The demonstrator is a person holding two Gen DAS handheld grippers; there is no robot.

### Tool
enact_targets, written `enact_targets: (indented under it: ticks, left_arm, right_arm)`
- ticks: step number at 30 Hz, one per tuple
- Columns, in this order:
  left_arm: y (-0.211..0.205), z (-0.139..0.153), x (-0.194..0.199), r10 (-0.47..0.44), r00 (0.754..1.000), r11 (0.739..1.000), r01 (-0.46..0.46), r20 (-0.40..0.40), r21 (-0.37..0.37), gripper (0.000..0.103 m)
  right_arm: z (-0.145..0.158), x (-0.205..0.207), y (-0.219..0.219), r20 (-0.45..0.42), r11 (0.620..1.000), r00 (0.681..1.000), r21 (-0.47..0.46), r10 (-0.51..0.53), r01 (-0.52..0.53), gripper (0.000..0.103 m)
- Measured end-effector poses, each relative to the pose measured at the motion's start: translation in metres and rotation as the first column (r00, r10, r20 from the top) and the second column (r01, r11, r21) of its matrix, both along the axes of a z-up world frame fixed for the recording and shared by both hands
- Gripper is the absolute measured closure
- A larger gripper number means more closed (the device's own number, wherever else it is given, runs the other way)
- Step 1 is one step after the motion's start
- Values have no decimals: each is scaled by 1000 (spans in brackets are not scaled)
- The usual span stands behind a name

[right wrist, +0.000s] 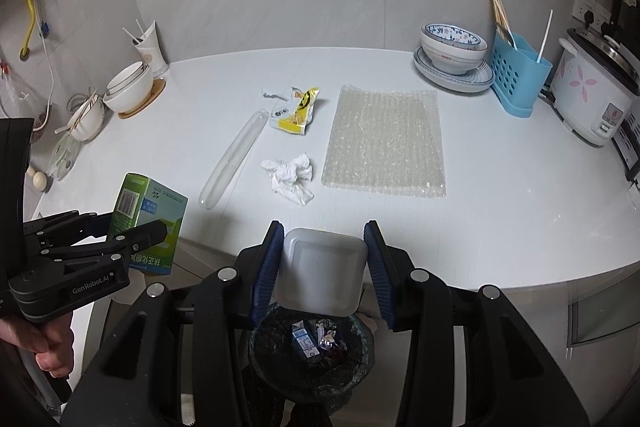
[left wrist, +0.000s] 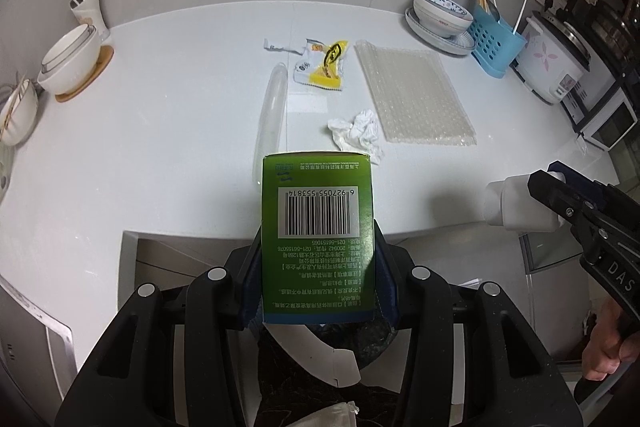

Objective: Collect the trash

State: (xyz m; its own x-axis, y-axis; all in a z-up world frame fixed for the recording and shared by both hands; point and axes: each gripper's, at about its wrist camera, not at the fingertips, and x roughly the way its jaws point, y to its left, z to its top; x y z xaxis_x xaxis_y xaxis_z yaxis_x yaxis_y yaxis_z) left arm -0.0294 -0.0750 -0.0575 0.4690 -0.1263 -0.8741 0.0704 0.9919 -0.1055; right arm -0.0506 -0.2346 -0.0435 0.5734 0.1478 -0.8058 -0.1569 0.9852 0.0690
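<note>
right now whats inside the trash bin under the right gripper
In the black-lined trash bin, a small blue-and-white carton and a shiny crumpled wrapper show. The white bottle between the right gripper's fingers covers the bin's far side.

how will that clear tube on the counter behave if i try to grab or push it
The clear tube is round and lies flat on the counter, so a sideways push would probably roll it. It looks thin, see-through and hollow, so likely very light and may dent in a firm grip. Its smooth surface could slip between the pads.
</note>
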Motion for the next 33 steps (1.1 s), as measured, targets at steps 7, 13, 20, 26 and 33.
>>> enact_targets:
  ticks: [7, 13, 20, 26, 33]
  left_arm:
    - [-8, -12, -20, -15, 1000, 1000, 15, -10, -1, 58]
    - [-11, -23, -29, -28, 999, 1000, 28, -20, -3, 58]
    - [-19, -42, -40, -56, 998, 998, 56, -26, -4, 58]
    - [-23, -63, -46, -71, 997, 997, 71, -32, -2, 58]
    - [-27, -90, -50, -85, 996, 996, 85, -38, -1, 58]
  right_arm:
    - [-9, -18, -6, -15, 1000, 1000, 1, 1, -1, 63]
    - [-23, -34, -12, -40, 1000, 999, 8, -1, 1, 63]
    - [-41, -48, -18, -64, 1000, 998, 8, 4, -3, 63]
    - [-60, -53, -22, -93, 1000, 996, 4, -4, 4, 63]
    - [-87, -55, -20, -127, 1000, 992, 5, 8, -8, 63]
